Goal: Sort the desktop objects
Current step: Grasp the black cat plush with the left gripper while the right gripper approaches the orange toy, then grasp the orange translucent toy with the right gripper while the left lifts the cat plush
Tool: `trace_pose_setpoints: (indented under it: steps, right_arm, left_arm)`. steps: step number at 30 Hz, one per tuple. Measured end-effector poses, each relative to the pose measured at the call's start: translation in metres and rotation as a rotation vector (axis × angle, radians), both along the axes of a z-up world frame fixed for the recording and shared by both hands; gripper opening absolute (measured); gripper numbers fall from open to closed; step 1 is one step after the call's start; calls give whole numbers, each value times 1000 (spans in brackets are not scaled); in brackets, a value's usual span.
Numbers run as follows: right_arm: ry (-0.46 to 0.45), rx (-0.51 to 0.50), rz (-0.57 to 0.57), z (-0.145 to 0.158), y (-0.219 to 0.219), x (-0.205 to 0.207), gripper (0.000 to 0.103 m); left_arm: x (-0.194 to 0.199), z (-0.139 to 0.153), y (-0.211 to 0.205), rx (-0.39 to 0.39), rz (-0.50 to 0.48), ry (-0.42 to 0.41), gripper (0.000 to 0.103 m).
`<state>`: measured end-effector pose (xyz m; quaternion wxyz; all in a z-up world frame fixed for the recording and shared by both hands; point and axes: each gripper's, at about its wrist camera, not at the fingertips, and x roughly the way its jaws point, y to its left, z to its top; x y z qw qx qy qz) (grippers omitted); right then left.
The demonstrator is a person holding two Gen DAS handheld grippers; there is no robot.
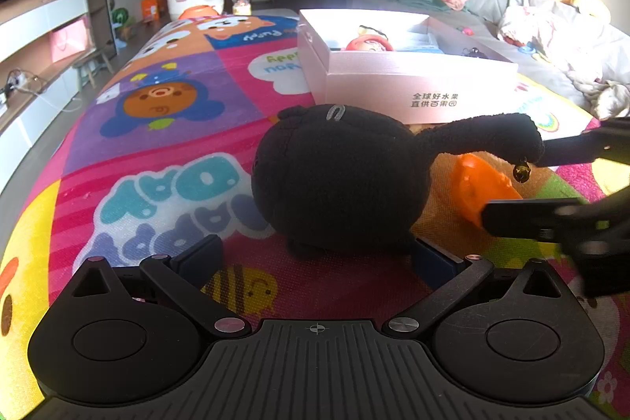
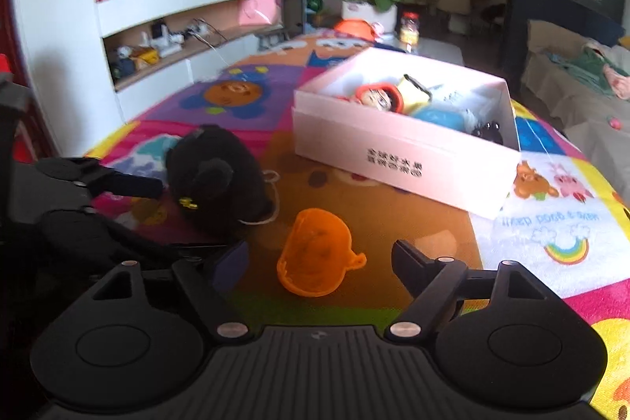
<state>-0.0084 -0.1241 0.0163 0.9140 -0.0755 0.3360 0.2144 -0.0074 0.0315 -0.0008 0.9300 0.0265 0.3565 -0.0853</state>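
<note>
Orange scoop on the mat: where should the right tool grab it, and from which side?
Grip the orange scoop across its thin side walls, coming from the near side along the right tool's own line. It lies tilted with its open mouth toward that tool and a small tab at its right edge; the open fingers already straddle it. The black plush sits clear to its left.

One black plush toy (image 1: 334,180), one orange scoop (image 2: 317,252), one pink box (image 2: 397,148).
</note>
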Motion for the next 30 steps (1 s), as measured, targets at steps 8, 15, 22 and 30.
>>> trace_pose_setpoints:
  steps: [8, 15, 22, 30]
  right_arm:
    - [75, 75, -63, -10, -9, 20, 75]
    - [-54, -173, -132, -16, -8, 15, 63]
    - [-80, -179, -205, -11, -34, 14, 69]
    - [7, -35, -208, -21, -40, 34, 70]
  left_arm:
    - [1, -1, 1, 1, 12, 3, 103]
    - [1, -1, 0, 2, 11, 4, 103]
    - [1, -1, 0, 3, 12, 4, 103]
    - [2, -1, 0, 4, 11, 3, 103]
